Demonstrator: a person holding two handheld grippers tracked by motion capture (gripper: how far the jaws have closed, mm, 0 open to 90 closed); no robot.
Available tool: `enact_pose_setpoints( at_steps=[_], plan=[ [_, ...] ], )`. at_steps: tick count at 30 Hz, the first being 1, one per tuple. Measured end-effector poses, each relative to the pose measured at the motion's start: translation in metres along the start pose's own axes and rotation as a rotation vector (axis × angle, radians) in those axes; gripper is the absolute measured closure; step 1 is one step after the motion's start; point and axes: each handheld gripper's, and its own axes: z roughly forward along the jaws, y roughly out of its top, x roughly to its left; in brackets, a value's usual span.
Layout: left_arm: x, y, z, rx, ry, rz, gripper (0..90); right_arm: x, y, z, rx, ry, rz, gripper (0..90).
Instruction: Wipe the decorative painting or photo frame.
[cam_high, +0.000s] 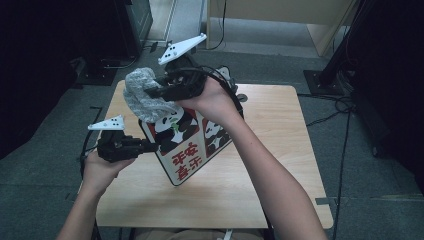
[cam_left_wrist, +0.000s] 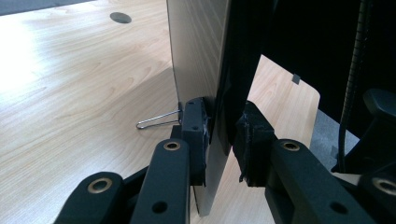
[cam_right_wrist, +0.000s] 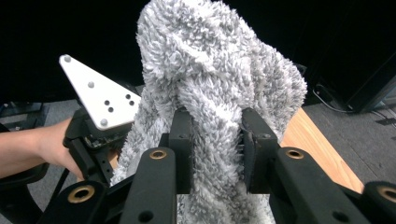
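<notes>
A bag printed with pandas and red characters (cam_high: 182, 145) stands tilted on the wooden table (cam_high: 280, 130). My left gripper (cam_high: 149, 146) is shut on the bag's left edge; the left gripper view has the thin panel (cam_left_wrist: 196, 56) pinched between the pads (cam_left_wrist: 222, 126), with a wire clip handle (cam_left_wrist: 156, 120) beside them. Above the bag's top, my right gripper (cam_high: 150, 92) is shut on a grey fluffy cloth (cam_high: 140, 92). That cloth (cam_right_wrist: 210, 60) bulges up between and over the right gripper (cam_right_wrist: 212, 135), and its lower part hangs toward the bag's opening.
The table has a cable hole (cam_high: 242, 97) behind the bag and free wood to the right and front. Dark stands and cables (cam_high: 340, 100) sit on the grey floor around it. The left gripper's white plate (cam_right_wrist: 98, 95) is close beside the cloth.
</notes>
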Motion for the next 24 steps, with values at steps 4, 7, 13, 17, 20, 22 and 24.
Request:
enact_pose_setpoints(
  at_steps=[4,7,13,17,20,22,24],
  plan=[
    [0.000,0.000,0.000,0.003,0.000,0.004,75.7,0.001,-0.001,0.007,0.011,-0.002,-0.002,67.6],
    [0.000,0.000,0.000,0.001,0.001,0.004,75.7,0.003,-0.002,0.012,0.022,-0.006,0.005,66.5],
    [0.000,0.000,0.000,0.003,0.002,0.007,75.8,0.004,-0.007,0.021,0.028,-0.008,0.004,68.8],
    [0.000,0.000,-0.001,0.002,0.002,0.006,76.0,0.003,-0.009,0.022,0.024,-0.008,0.018,71.4],
    [0.000,0.000,-0.001,0.000,0.000,0.001,76.2,0.002,-0.010,0.021,0.022,-0.016,0.014,72.3],
    [0.000,0.000,-0.001,-0.001,0.001,0.002,76.4,0.001,-0.010,0.020,0.022,-0.018,0.013,72.4],
    [0.000,0.000,-0.001,0.000,0.001,0.002,76.6,0.000,-0.010,0.019,0.022,-0.023,0.014,72.4]
  ],
)
